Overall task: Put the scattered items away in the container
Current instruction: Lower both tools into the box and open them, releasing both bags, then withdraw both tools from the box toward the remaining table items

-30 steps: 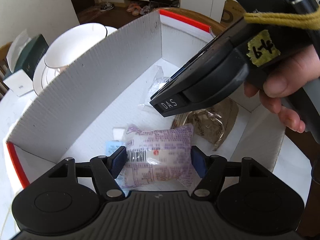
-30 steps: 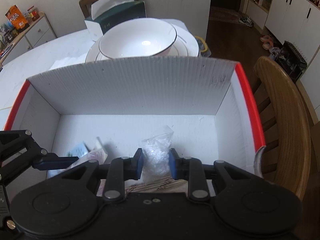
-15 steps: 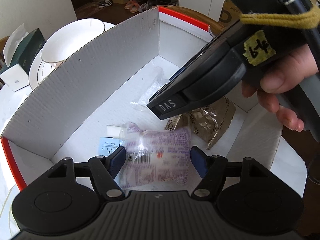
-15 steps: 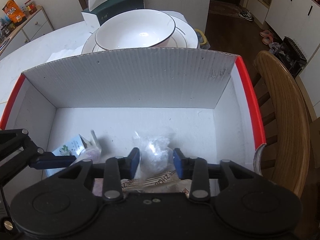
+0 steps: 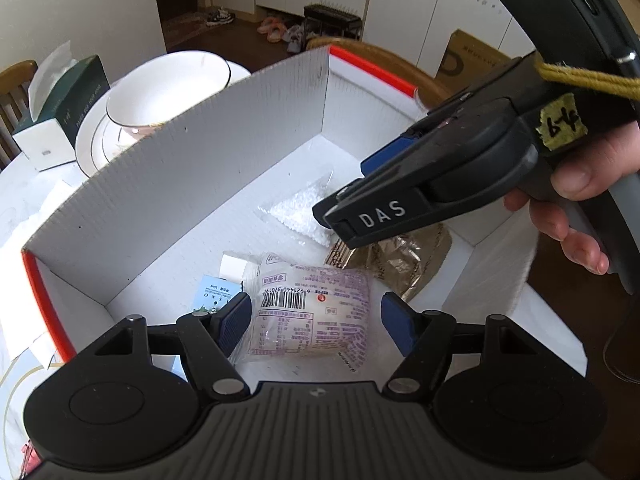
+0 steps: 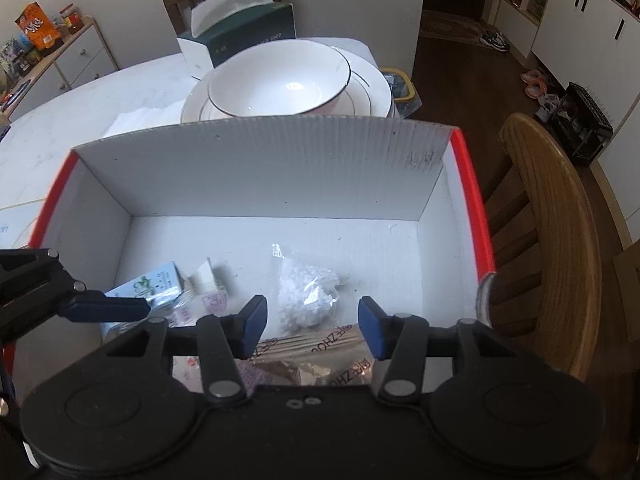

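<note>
A white corrugated box (image 5: 180,184) with red edges holds all the items. My left gripper (image 5: 316,322) hangs open over a purple-printed packet (image 5: 316,312) that lies on the box floor, its pads clear of both sides. My right gripper (image 6: 312,326) is opening; a clear bag of white beads (image 6: 308,296) lies loose on the floor just beyond its pads, untouched. A brown toothpick packet (image 6: 316,344) sits under the right gripper. A small blue-and-white carton (image 6: 148,284) rests at the left, beside a left fingertip (image 6: 104,308).
Behind the box (image 6: 280,168) a white bowl (image 6: 280,84) sits on stacked plates, with a green tissue box (image 6: 240,32) further back. A wooden chair (image 6: 560,240) stands right of the box. A hand (image 5: 580,200) grips the right tool.
The right jaws have spread and let go of the bead bag, which now lies on the box floor. The left gripper has risen a little from the purple packet.
</note>
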